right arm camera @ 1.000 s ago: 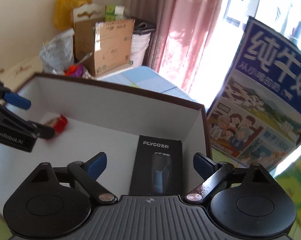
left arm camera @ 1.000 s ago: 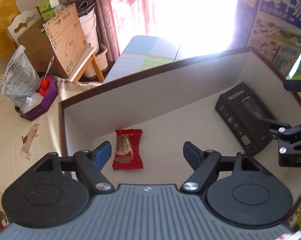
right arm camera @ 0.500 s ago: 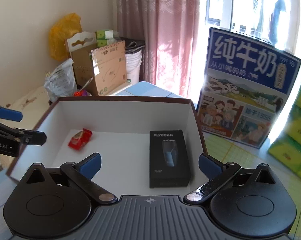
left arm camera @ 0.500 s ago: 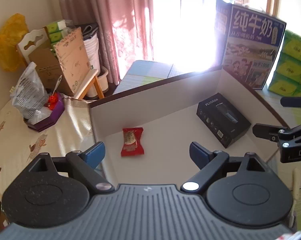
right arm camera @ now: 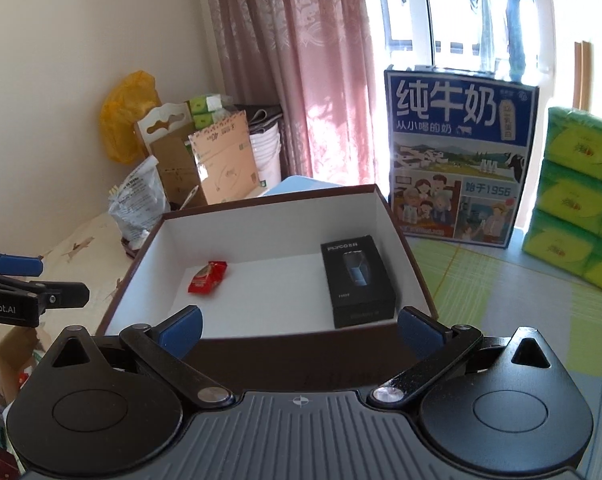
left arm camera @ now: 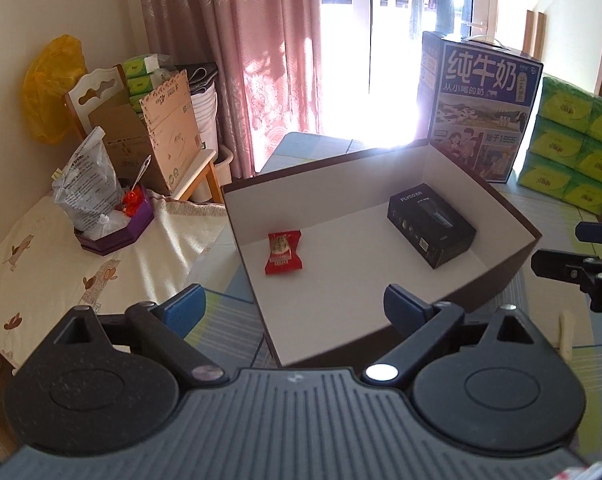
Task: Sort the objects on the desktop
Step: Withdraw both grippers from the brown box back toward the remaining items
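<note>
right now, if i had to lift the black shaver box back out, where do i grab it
Probably across its two long sides, mid-length, coming straight down. The black shaver box lies flat in the brown storage box, close to the right wall; a narrow gap shows there, so check one finger fits, else pinch the short ends.

The right hand-held gripper [left arm camera: 557, 248] is cut off by the left wrist picture's right edge beside the box [left arm camera: 513, 216]. The near wall of the box hides part of the black carton [right arm camera: 357, 280]; its small print is perhaps too fine to read.
</note>
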A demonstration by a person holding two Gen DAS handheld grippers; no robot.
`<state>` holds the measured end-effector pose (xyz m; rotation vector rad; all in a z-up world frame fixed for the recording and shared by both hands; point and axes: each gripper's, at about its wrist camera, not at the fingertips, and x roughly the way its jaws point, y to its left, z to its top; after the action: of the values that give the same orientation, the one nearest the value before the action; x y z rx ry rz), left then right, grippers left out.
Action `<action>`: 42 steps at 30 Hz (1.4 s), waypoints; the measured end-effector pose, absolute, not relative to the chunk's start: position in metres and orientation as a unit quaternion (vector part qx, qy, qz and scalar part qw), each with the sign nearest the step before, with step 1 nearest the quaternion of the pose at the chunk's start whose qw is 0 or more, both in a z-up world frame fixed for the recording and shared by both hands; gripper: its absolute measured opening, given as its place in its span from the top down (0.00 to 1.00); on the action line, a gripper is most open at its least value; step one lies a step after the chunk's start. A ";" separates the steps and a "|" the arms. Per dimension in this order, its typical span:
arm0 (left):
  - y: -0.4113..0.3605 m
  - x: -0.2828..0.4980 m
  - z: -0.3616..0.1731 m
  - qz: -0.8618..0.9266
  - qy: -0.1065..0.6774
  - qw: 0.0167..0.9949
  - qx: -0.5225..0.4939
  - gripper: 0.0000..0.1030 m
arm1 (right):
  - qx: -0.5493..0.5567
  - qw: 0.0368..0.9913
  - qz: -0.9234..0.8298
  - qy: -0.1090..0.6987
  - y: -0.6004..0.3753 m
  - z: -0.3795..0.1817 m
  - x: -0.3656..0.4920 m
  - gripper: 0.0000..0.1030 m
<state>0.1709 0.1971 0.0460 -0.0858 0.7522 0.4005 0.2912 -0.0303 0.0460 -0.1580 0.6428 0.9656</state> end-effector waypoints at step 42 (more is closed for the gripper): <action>0.112 0.055 0.027 0.152 0.402 0.902 -0.048 0.08 | 0.008 0.835 0.405 0.371 -0.204 0.037 0.195 0.02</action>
<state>0.0547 0.1124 0.0273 -0.0990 0.8319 0.3147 0.1947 -0.2038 0.0365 0.0164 0.7864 0.8583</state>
